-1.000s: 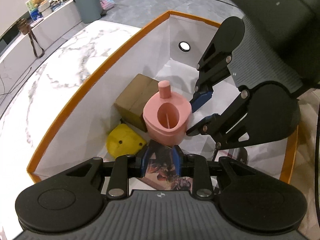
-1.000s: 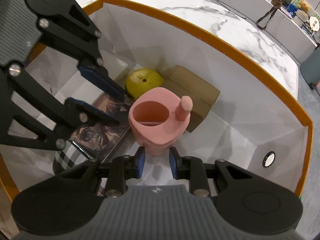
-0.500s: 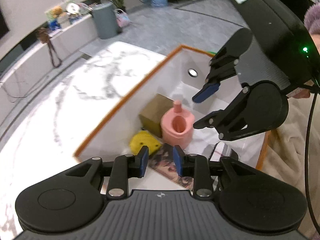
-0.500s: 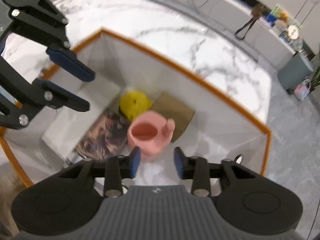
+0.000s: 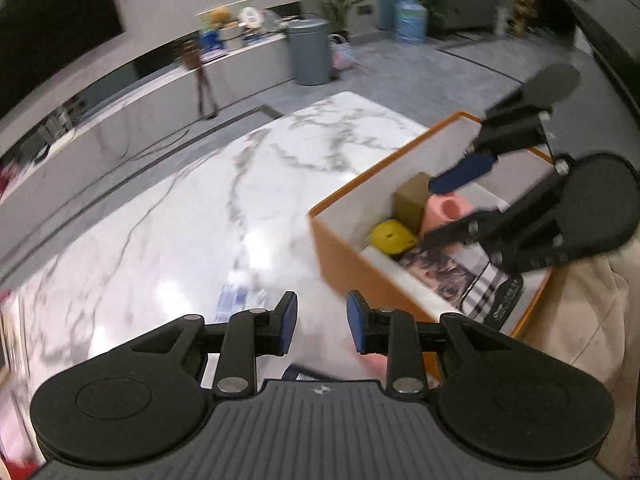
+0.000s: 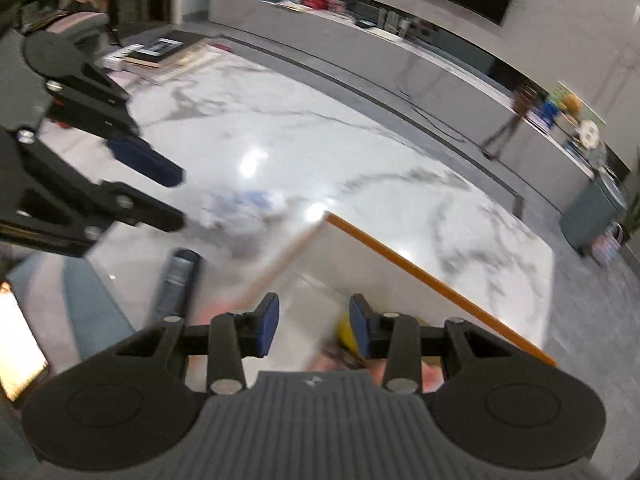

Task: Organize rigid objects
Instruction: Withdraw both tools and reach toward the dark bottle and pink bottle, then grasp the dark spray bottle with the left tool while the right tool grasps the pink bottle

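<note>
The left gripper (image 5: pixel 318 317) and right gripper (image 6: pixel 313 325) both hang spread, holding nothing. Right of the left gripper, under the right one, the orange-rimmed white box (image 5: pixel 374 178) holds a pink plastic cup (image 5: pixel 446 213), yellow rounded block (image 5: pixel 392 235) and brown cardboard carton (image 5: pixel 412 199).

White marble table (image 5: pixel 168 216); on it, orange-rimmed box (image 5: pixel 340 256) at 3 o'clock, seemingly crumpled blue-white wrapper (image 6: pixel 244 208) at centre.
</note>
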Available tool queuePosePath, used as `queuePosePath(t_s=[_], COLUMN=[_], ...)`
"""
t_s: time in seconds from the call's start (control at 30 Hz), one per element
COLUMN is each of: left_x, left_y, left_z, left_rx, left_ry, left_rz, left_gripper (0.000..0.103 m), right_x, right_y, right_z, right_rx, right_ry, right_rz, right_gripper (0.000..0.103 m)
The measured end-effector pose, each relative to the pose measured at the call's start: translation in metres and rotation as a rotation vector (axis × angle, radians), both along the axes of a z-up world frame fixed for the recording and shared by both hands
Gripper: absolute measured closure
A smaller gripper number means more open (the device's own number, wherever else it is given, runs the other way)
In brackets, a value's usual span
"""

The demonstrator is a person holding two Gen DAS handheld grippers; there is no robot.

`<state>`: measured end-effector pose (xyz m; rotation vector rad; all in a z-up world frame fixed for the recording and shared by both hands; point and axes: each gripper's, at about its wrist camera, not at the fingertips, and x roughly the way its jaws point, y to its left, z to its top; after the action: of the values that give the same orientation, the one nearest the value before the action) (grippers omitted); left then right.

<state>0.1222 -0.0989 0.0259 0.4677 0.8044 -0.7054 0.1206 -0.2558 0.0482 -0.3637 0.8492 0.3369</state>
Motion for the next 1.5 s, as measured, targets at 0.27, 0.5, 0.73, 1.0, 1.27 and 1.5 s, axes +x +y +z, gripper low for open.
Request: queuePosePath(t_s=[0.27, 0.5, 0.73, 1.0, 1.27, 1.5], left_x=[0.002, 0.001, 0.008, 0.018, 0.030, 0.036], left_y=[0.049, 0.075, 0.083, 0.099, 0.119, 0.112], left_z=[-0.024, -0.060, -0.083, -0.089, -0.096, -0.108], left_rx=[-0.052, -0.045, -0.063, -0.106, -0.150, -0.205], left_ry=[0.104, 0.185, 0.244, 0.288, 0.356, 0.477], left_rz=[0.116, 0.146, 0.162, 0.212, 0.328, 0.432], left_gripper=[0.068, 0.068, 0.068, 0.068, 0.060, 0.049], right_x=[0.001, 0.016, 0.033, 0.043, 0.047, 0.042], right_y=[0.084, 0.124, 0.135, 0.145, 0.165, 0.160], right_z=[-0.034, -0.079, -0.113, -0.131, -0.128, -0.107], right_rx=[-0.025, -0.159, -0.167, -0.156, -0.085, -0.217], right_ry=[0.096, 0.230, 0.335, 0.408, 0.386, 0.370], right_rz=[0.086, 0.104, 0.064, 0.028, 0.031, 0.118], right_gripper=[0.065, 0.065, 0.065, 0.064, 0.064, 0.063])
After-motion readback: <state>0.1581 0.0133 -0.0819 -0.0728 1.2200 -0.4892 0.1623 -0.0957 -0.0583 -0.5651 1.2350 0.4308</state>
